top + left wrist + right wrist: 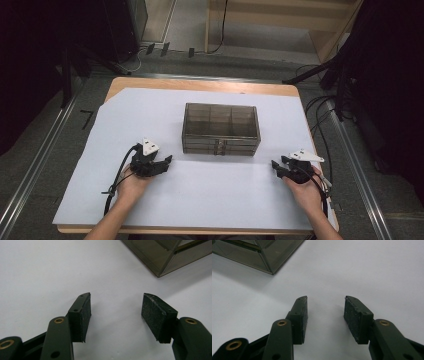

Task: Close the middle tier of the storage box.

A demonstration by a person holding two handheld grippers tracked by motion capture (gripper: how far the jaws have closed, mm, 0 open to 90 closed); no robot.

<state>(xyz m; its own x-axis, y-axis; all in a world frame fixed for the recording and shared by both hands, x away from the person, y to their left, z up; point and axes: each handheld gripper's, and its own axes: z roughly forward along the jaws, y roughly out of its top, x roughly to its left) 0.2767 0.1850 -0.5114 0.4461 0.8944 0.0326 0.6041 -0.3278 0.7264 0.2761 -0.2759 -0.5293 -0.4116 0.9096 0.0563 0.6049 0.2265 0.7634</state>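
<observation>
One wooden surface (200, 86), covered by a wide white sheet (210, 200), carries the whole scene, and on that sheet, near the middle and toward the far side, stands a smoky translucent drawer box (221, 129). Its long axis runs left to right across the surface, and its front, with small drawer pulls showing at the lower middle, faces the person.

The box lies forward of both hands and between them. The left gripper (166, 161) sits down-left of the box's near left corner and points toward it; the right gripper (278, 166) sits down-right of the near right corner and points inward as well. Judging from the high view, the left gripper is somewhat nearer to the box than the right one, though both are apart from it and touch nothing of it. In the left gripper view a corner of the box (160, 272) shows at upper right; in the right gripper view a corner (270, 270) shows at upper left.

Both grippers stand partly open with bare sheet between the pads; neither has hold of anything. The left gripper (116, 312) gapes wider than the right gripper (325, 315).
</observation>
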